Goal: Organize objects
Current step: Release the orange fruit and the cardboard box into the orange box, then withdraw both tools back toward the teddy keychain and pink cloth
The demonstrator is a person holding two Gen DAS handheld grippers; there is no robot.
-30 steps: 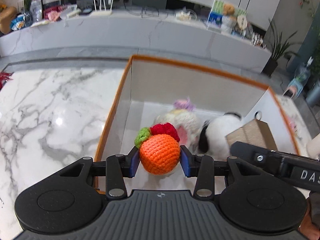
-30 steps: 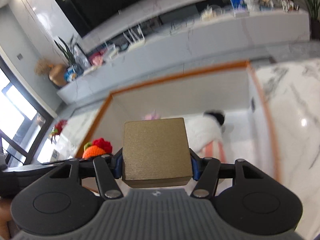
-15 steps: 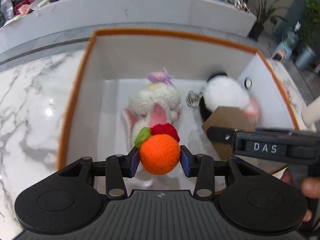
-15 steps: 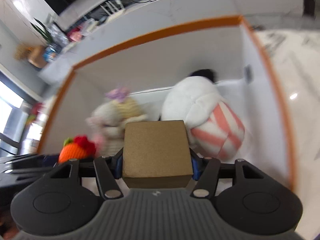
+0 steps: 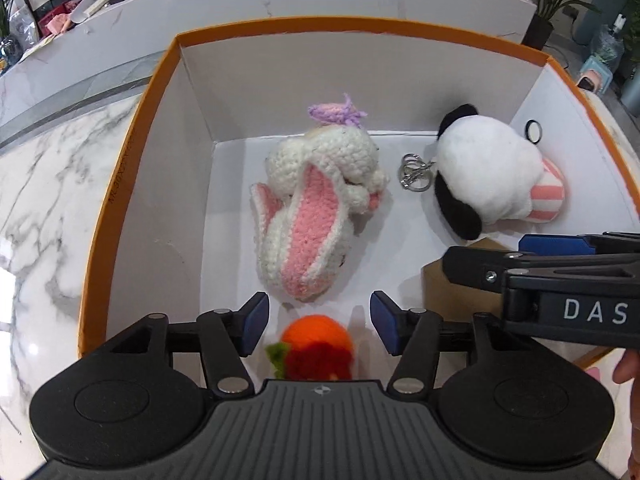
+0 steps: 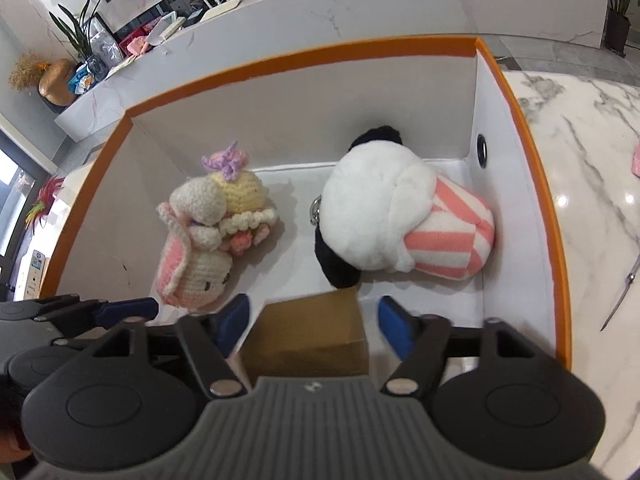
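Note:
An orange-rimmed white box (image 5: 120, 184) (image 6: 560, 264) holds a crocheted bunny (image 5: 312, 208) (image 6: 200, 240) and a black-and-white plush with pink stripes (image 5: 492, 176) (image 6: 404, 216). My left gripper (image 5: 318, 322) is open above the box; the orange crocheted fruit (image 5: 316, 342) lies loose below its jaws, blurred. My right gripper (image 6: 312, 324) is open; the brown cardboard cube (image 6: 308, 336) (image 5: 440, 292) sits free between its pads on the box floor near the front. The right gripper also shows at the right of the left wrist view (image 5: 540, 264).
The box stands on a white marble table (image 5: 44, 208) (image 6: 600, 160). A metal keyring (image 5: 414, 176) lies between the two toys. A pink item (image 6: 635, 160) and a thin metal tool (image 6: 622, 292) lie on the table right of the box. A counter with clutter (image 6: 320, 28) runs behind.
Both grippers moved down into the box and opened. The left one let go of the orange fruit; the right one let go of the cardboard cube.

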